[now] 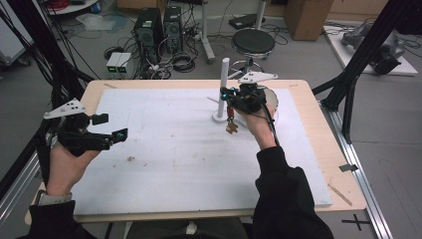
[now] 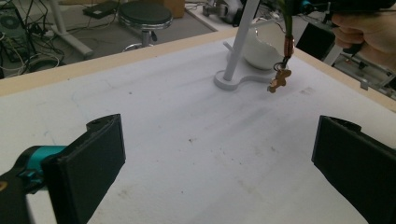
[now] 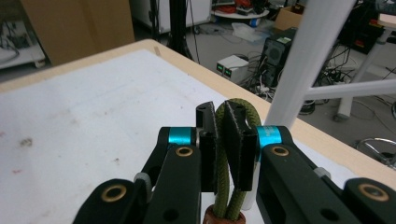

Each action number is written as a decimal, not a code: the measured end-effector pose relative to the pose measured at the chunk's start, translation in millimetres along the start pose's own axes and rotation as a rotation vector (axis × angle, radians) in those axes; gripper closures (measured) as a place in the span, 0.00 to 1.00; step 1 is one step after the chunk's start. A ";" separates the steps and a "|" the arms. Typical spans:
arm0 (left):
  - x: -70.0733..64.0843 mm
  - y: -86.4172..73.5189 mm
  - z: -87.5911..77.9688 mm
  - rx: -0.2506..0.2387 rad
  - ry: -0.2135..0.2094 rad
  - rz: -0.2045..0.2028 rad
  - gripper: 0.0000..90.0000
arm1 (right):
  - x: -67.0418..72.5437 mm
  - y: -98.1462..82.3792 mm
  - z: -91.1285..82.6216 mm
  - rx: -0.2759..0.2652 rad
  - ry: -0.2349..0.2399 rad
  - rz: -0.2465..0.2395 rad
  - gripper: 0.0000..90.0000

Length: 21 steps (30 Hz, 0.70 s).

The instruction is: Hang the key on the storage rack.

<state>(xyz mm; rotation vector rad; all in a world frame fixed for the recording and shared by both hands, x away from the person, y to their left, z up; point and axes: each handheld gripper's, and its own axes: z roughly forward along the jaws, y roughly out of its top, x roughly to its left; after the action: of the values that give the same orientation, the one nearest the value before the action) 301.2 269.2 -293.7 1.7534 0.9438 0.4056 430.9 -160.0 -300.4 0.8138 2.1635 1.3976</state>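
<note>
Right gripper [image 3: 223, 140] clamped on green cord loop [image 3: 229, 184], upper centre by white stand [image 1: 222, 89].
Left gripper [image 2: 210, 163] jaws wide apart, holding nothing, left edge.

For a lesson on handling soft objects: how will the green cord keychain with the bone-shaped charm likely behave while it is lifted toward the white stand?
Probably floppy: the green cord loop bends over where the right claw pinches it. The bone-shaped charm hangs freely beneath, so it will likely swing. The white stand is tall on a small base and might tip if bumped.
</note>
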 end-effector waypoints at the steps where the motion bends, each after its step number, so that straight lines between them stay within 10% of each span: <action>1: -2.1 0.9 0.4 0.000 -0.005 0.011 0.04 | -0.7 0.8 5.1 0.015 -0.013 -0.011 0.95; 21: -1.7 -2.1 4.7 0.011 -0.001 0.023 0.04 | -7.8 -3.2 14.9 0.037 -0.019 0.005 0.94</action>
<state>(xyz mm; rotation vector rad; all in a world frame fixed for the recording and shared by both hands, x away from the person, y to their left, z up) 302.3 265.2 -297.1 1.7756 0.9275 0.4150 445.3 -156.4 -308.9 0.8438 2.1805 1.3505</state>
